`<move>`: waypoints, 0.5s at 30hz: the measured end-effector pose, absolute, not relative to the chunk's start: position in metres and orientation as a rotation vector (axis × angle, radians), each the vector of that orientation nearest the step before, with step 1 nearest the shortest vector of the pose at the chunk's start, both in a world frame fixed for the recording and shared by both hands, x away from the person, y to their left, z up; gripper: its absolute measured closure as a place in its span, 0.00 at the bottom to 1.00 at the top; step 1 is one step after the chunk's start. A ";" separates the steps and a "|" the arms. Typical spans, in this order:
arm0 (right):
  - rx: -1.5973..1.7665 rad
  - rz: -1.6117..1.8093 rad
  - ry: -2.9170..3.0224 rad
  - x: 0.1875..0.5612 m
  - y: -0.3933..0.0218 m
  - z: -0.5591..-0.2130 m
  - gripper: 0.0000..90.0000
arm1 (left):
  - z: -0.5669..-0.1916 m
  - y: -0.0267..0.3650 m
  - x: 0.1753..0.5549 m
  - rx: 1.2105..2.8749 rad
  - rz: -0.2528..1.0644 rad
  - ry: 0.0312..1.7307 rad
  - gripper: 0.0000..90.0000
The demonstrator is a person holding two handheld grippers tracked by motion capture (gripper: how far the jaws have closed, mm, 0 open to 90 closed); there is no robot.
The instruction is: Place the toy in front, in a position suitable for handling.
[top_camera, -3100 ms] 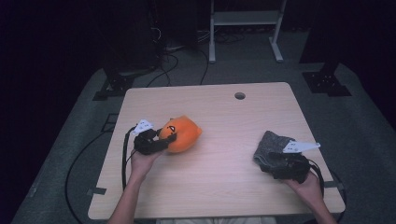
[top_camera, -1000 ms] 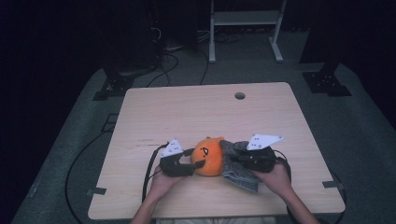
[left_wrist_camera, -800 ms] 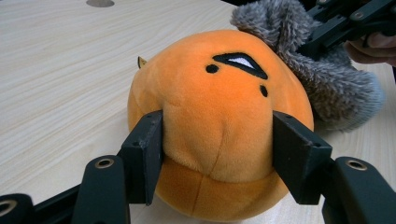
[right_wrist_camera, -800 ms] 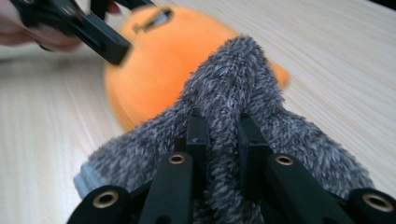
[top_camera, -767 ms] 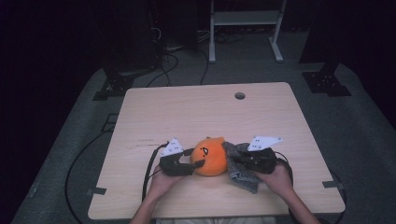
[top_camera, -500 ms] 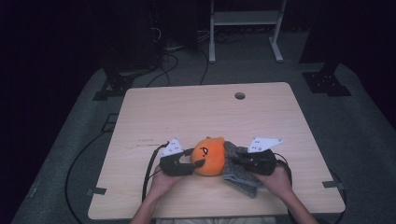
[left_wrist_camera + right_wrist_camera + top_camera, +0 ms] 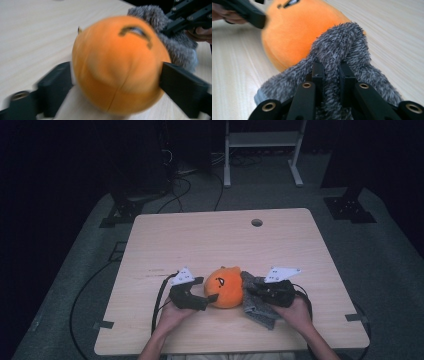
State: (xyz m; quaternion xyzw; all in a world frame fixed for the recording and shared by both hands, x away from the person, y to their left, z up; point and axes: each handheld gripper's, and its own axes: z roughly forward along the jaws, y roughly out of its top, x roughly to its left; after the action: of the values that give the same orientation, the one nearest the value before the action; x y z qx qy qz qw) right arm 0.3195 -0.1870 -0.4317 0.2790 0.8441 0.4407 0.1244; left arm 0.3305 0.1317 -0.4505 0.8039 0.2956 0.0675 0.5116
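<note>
So the orange plush (image 7: 226, 286) sits near the front middle of the table (image 7: 215, 240), right up against a grey fuzzy cloth (image 7: 257, 305) on its right side. No boxes, bins or containers anywhere on the table, just these two soft things.

Left gripper (image 7: 205, 296) has just been opening its jaws; in the left gripper view the plush (image 7: 117, 65) sits between the two spread jaws, and it's too blurry to say whether the pads touch it. Right gripper (image 7: 260, 292) is clamped tight on a fold of the cloth (image 7: 339, 57), which bunches up between the jaws and leans on the plush (image 7: 294, 32).

Table is pale wood with a round cable hole (image 7: 256, 222) near the far edge. It stands on grey carpet (image 7: 350, 250), cables (image 7: 175, 175) trail off into a dark room, and a white frame (image 7: 262, 150) stands at the back.
</note>
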 end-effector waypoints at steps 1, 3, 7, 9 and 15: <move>0.829 1.304 2.460 0.320 -0.189 -0.432 0.86 | -0.452 0.131 0.330 1.932 0.145 0.682 0.22; 0.788 1.307 2.461 0.316 -0.184 -0.429 0.86 | -0.451 0.128 0.330 1.940 0.171 0.672 0.34; 0.665 1.375 2.462 0.306 -0.168 -0.418 0.86 | -0.448 0.126 0.328 1.945 0.224 0.650 0.45; 0.632 1.348 2.464 0.303 -0.163 -0.417 0.86 | -0.445 0.125 0.326 1.947 0.234 0.638 0.47; 0.595 1.319 2.466 0.301 -0.157 -0.414 0.86 | -0.442 0.115 0.322 1.966 0.274 0.598 0.49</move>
State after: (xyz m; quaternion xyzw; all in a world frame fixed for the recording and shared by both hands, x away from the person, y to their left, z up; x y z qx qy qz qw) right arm 0.3007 -0.1571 -0.4142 0.2061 0.8538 0.4569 0.1407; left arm 0.3223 0.1155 -0.4418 0.8161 0.2483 0.1137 0.5094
